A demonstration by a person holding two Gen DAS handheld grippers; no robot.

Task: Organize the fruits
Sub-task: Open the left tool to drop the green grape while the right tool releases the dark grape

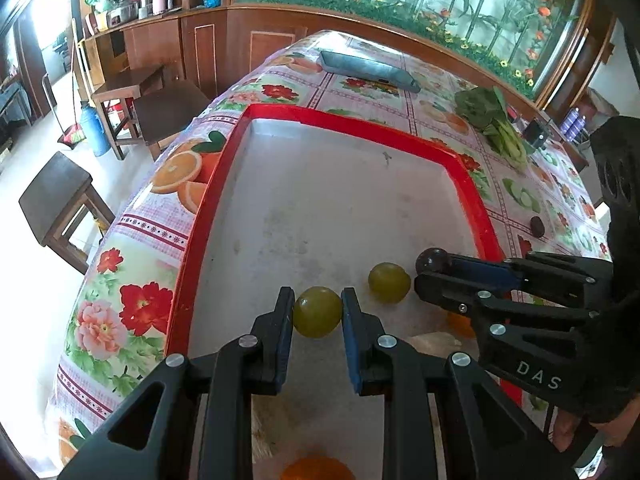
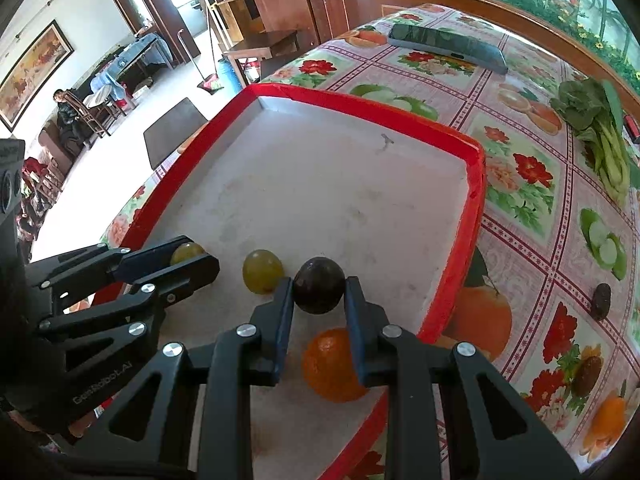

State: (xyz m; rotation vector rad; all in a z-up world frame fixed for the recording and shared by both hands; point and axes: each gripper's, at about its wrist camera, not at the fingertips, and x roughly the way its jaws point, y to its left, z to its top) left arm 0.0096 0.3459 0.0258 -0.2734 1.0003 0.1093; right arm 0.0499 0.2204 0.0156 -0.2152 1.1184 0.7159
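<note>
A red-rimmed tray (image 1: 360, 128) (image 2: 476, 200) with a pale floor lies on the flowered tablecloth. My left gripper (image 1: 318, 308) (image 2: 196, 258) is shut on a green round fruit (image 1: 318, 312) (image 2: 186, 253) over the tray's near part. My right gripper (image 2: 319, 288) (image 1: 426, 270) is shut on a dark purple fruit (image 2: 319, 285) (image 1: 432, 260) just to its right. Between the two grippers a second green fruit (image 1: 389, 282) (image 2: 262, 271) rests on the tray. An orange (image 2: 330, 364) lies under my right fingers. Another dark fruit (image 2: 601, 301) (image 1: 537, 227) sits on the cloth outside the tray.
A phone (image 2: 444, 46) (image 1: 368, 72) lies at the table's far end and a bunch of leafy greens (image 2: 600, 128) (image 1: 496, 124) at the far right. A second orange (image 1: 316, 470) shows at the tray's near edge. Stools and a person sitting are off to the left.
</note>
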